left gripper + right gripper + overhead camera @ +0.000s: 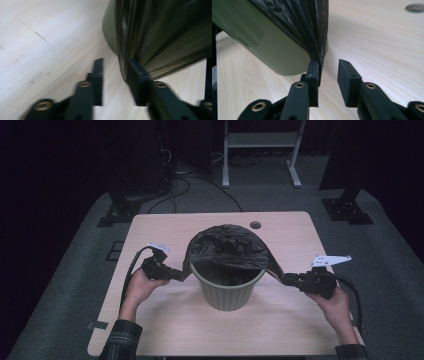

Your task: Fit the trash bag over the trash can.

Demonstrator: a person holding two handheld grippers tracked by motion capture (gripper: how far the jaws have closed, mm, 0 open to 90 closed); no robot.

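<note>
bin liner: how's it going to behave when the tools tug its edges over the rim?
Probably floppy: the black bin liner bunches into pleats at the right tool and sags between rim and jaws. Its glossy film looks slippery and thin, so it may slip or tear. The green bin seems light and could tip.

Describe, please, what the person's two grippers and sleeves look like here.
Both the left gripper and the right gripper are black, each with two flat, blocky jaws on arms pinned with brass-coloured rivets. Each carries a pale three-cornered plate on top and trails a black cable. The sleeves are a dark plaid.
</note>
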